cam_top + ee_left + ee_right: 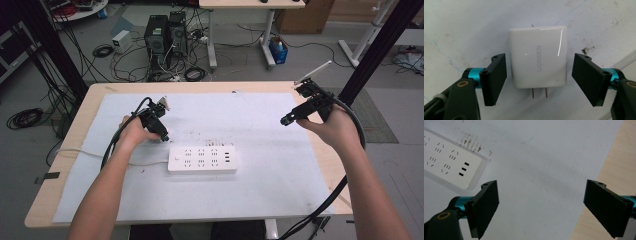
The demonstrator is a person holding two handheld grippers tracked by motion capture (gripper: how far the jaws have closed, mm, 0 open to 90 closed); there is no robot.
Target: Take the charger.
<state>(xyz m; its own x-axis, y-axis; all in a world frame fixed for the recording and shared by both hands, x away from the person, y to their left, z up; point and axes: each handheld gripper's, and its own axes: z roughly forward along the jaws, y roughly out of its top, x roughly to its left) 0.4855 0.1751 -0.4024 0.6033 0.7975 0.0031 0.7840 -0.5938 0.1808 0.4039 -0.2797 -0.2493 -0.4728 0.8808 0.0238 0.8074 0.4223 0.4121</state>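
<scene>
A white UGREEN wall charger [537,60] lies flat on the white mat, its two metal prongs pointing toward the camera in the left gripper view. My left gripper [541,75] straddles it, one jaw on each side, with a thin gap showing at both; it is open. From above, the left gripper [162,135] points down at the mat just left of a white power strip [202,159]. My right gripper [287,120] hovers at the right of the mat, open, with nothing between its jaws [541,205]. The power strip's end [451,162] shows to its left.
A white mat [260,185] covers most of the wooden table [70,150]. The power strip's white cord [80,151] runs off to the left edge. Black cables trail from both grippers. Computers and wiring sit on the floor beyond the table.
</scene>
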